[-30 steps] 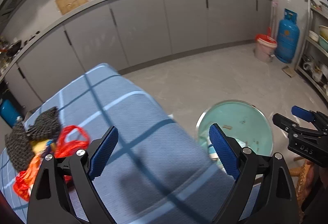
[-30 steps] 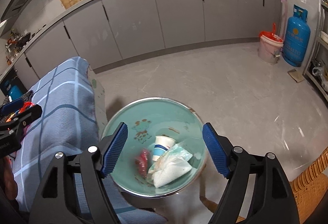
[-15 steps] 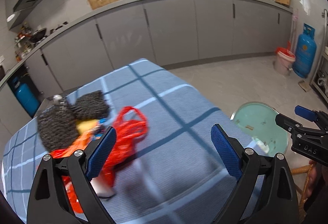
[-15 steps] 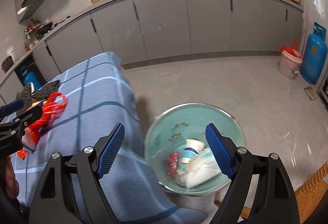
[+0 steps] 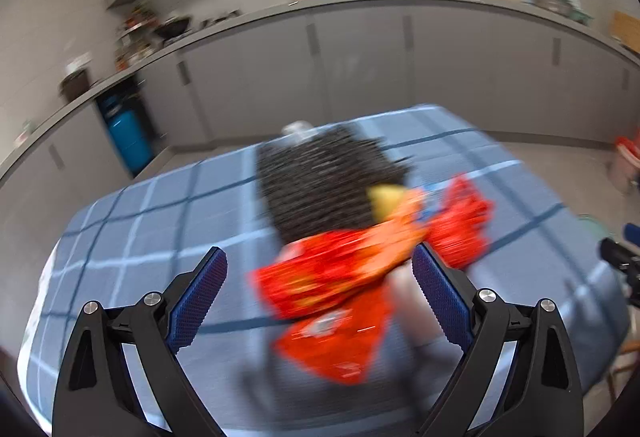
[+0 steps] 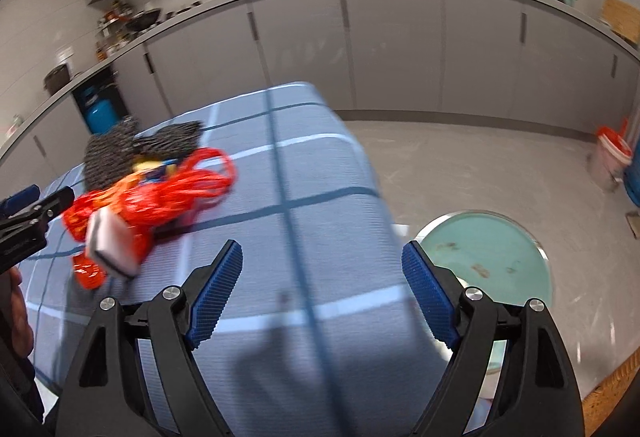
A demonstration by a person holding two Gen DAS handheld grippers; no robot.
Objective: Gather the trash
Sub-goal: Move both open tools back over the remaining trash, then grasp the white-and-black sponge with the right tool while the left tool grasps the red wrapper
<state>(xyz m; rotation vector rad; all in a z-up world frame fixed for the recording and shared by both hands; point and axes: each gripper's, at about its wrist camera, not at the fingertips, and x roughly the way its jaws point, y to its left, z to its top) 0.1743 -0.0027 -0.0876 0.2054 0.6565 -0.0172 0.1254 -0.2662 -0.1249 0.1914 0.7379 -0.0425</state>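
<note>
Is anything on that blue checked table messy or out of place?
Yes. A jumble lies on the blue checked tablecloth: red-orange wrappers, a red net bag and dark knitted cloths, heaped partly over one another. The teal basin sits on the floor beside the table.

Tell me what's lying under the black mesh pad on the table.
The black mesh pad overlaps a yellow item and the red-orange wrappers. What lies beneath its middle is covered.

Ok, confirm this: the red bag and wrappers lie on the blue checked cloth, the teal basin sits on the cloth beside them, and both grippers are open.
Wrong on the basin: the right wrist view shows it on the floor past the cloth's edge. The red bag and wrappers do lie on the cloth, and the left gripper and right gripper are open.
</note>
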